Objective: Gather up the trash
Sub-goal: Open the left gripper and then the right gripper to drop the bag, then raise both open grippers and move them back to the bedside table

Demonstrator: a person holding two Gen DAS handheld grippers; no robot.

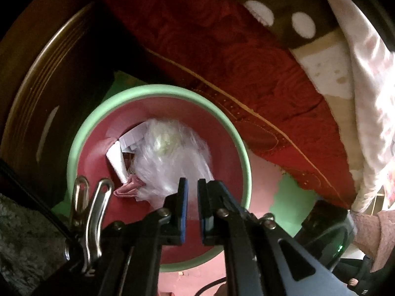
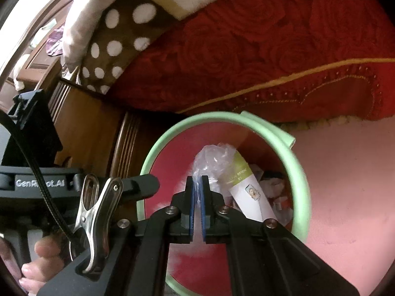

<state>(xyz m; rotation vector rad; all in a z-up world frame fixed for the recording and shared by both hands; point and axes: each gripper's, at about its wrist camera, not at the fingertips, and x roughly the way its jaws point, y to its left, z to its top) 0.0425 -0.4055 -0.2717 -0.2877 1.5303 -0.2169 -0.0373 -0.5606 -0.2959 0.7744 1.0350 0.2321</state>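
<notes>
A red bin with a pale green rim (image 1: 158, 90) (image 2: 303, 180) stands on the floor below both grippers. Inside lie a crumpled clear plastic bag (image 1: 170, 157) (image 2: 212, 157), white paper (image 1: 116, 157), a pink scrap (image 1: 128, 187) and a white-and-green rolled package (image 2: 249, 187). My right gripper (image 2: 197, 178) hangs over the bin's mouth, shut on a fold of the clear bag. My left gripper (image 1: 193, 181) points steeply down into the bin with its pads almost together. The bag reaches up to its tips, but I cannot tell if film is caught there.
A bed with a red rose-patterned cover (image 1: 234, 56) (image 2: 271, 39) and a brown polka-dot pillow (image 2: 116, 37) rises just behind the bin. Wooden furniture (image 2: 91, 128) stands to its left. Pink floor (image 2: 345, 197) lies to the right. A hand (image 2: 42, 259) grips the left tool.
</notes>
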